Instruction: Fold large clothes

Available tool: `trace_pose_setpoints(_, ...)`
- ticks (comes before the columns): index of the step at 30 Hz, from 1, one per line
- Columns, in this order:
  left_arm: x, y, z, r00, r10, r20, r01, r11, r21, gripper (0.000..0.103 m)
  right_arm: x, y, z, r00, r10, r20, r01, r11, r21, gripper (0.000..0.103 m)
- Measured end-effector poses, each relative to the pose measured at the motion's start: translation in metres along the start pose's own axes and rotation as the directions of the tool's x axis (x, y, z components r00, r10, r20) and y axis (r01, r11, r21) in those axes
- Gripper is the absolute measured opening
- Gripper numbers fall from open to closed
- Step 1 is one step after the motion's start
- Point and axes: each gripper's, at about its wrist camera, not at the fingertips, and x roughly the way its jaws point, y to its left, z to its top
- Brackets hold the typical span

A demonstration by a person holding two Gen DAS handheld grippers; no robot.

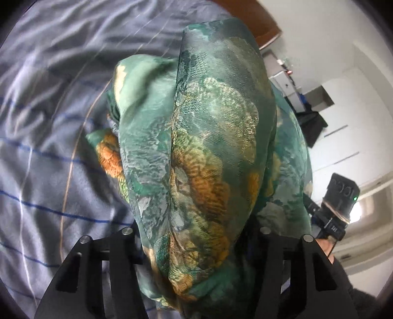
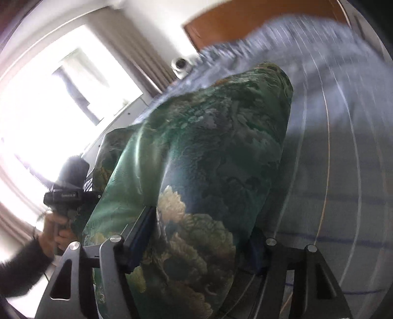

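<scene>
- While both grippers are working over the bed, the green patterned garment [image 1: 208,152] is bunching up in thick folds between their fingers, its far end draping down onto the grey striped bedsheet [image 1: 49,171].
- Left gripper [image 1: 196,245]: its jaws are standing partly apart with a fat roll of cloth filling the gap; the fabric appears pinched, so it is being read as clamped on the garment.
- Right gripper [image 2: 196,245]: likewise set partly apart, its blue-padded finger [image 2: 142,235] pressing against the cloth; also judged to be gripping the garment.
- The other unit is showing at each view's edge, carried by a hand [image 2: 56,233] in a dark sleeve.
- Background: wooden headboard [image 2: 245,22], bright window with curtains [image 2: 147,56].
- Handling note: the step in hand seems to be lifting an edge to fold it over. Both grips should be kept level and taut, so the slippery fabric is laying flat without slack or twist.
</scene>
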Motion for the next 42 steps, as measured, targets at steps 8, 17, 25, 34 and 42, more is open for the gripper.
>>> trace_pose_setpoints(8, 0.016, -0.044, 0.072, 0.996, -0.005, 0.094, -0.002, 0.997, 0.075, 0.057, -0.029, -0.013, 0.051, 0.991, 0.024, 0.131, -0.018, 0.999, -0.051, 0.066)
trace_pose_setpoints(17, 0.079, 0.017, 0.096, 0.997, 0.058, 0.046, -0.056, 0.998, -0.038, 0.080, 0.048, -0.119, 0.038, 0.998, 0.052, -0.029, -0.043, 0.970, 0.238, 0.075)
trace_pose_setpoints(25, -0.008, -0.060, 0.066, 0.883, 0.302, 0.360, -0.384, 0.905, 0.182, 0.100, -0.024, -0.092, 0.029, 0.986, -0.118, 0.118, 0.101, 0.985, 0.141, 0.096)
trace_pose_setpoints(34, -0.061, -0.144, -0.026, 0.609, 0.543, 0.578, -0.721, 0.684, 0.117, 0.103, -0.125, 0.020, 0.004, 0.851, -0.449, 0.274, 0.489, 0.867, -0.099, 0.096)
trace_pose_setpoints(42, -0.059, -0.178, -0.095, 0.587, 0.561, 0.584, -0.745, 0.657, 0.118, 0.103, -0.168, 0.070, -0.039, 0.826, -0.486, 0.287, 0.528, 0.844, -0.091, 0.096)
